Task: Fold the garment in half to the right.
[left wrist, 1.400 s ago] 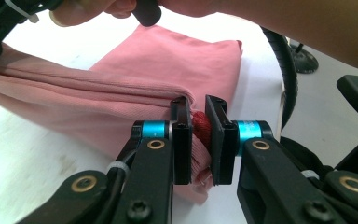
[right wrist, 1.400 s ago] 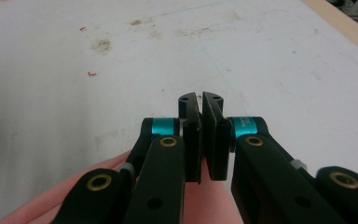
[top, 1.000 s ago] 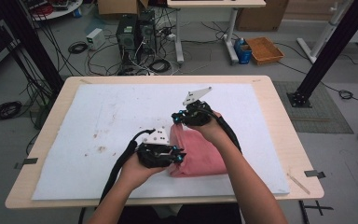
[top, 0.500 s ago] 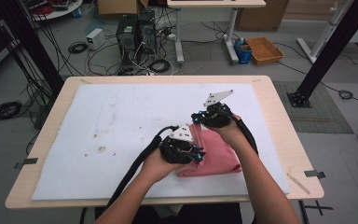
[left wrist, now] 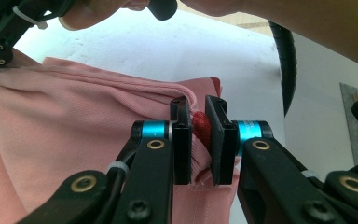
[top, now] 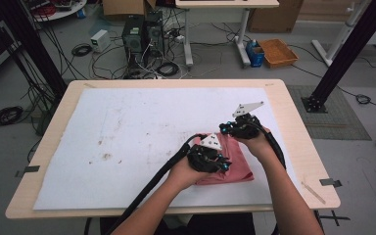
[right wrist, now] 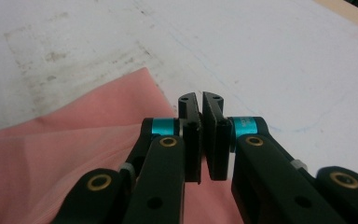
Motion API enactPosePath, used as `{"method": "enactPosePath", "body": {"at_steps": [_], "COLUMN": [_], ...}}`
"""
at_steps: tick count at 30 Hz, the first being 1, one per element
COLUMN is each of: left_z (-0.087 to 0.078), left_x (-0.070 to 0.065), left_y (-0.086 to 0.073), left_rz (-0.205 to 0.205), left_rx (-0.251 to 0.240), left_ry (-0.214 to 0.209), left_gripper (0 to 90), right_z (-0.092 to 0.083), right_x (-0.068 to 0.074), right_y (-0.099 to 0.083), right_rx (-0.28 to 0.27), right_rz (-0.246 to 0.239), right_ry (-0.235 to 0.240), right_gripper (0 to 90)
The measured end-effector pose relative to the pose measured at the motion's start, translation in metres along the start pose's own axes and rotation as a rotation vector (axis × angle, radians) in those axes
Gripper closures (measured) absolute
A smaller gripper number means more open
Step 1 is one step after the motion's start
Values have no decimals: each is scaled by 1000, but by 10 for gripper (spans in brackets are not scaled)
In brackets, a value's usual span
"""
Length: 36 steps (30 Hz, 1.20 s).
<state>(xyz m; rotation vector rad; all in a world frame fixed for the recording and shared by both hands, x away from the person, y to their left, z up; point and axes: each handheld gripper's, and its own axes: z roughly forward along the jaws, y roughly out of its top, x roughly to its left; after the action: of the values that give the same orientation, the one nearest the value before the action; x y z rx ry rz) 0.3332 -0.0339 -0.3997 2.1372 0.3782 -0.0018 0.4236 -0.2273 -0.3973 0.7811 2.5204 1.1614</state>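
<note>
The pink cloth (top: pixel 227 164) lies folded on the white sheet (top: pixel 127 132) near the person's edge of the table (top: pixel 293 112), toward the right side. It looks like a folding job, with both claws carrying cloth across.

The left gripper (left wrist: pixel 199 135) pinches a bunched bit of the cloth's edge tight between its pads — you can see a darker red lump squeezed there. To do this well, it should keep that pinch firm and go low and slow, so the fold does not slip out.

The right gripper (right wrist: pixel 201 140) has its pads nearly touching, with pink cloth right under them; it seems to nip a thin layer, though that part is hard to see. It should go along with the left one, so the edge stays straight.

Since a second ago, both hands and the cloth have moved to the right across the sheet — and the cloth looks a bit more bunched up.
</note>
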Motion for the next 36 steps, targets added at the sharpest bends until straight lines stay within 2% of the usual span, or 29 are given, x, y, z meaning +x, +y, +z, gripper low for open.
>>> {"method": "enactPosePath", "body": {"at_steps": [14,23,30,36], "left_z": [25,33,33,18], "left_x": [3,3,0,0], "left_y": [-1,-1,1,2], "left_rz": [-16,-21,-24,-34], "left_rx": [34,35,-13,-56], "left_ry": [-13,-26,-34,2], "left_gripper": [809,794,631,524], "right_z": [2,-3,-16,-25], "right_x": [-9,-13,-14,-6], "right_y": [-22,-31,-33,-32], "right_rx": [28,22,-18,-36], "right_rz": [46,72,97,71], "right_ry": [-17,-53,-73,-88], "right_gripper": [854,752,693,651]}}
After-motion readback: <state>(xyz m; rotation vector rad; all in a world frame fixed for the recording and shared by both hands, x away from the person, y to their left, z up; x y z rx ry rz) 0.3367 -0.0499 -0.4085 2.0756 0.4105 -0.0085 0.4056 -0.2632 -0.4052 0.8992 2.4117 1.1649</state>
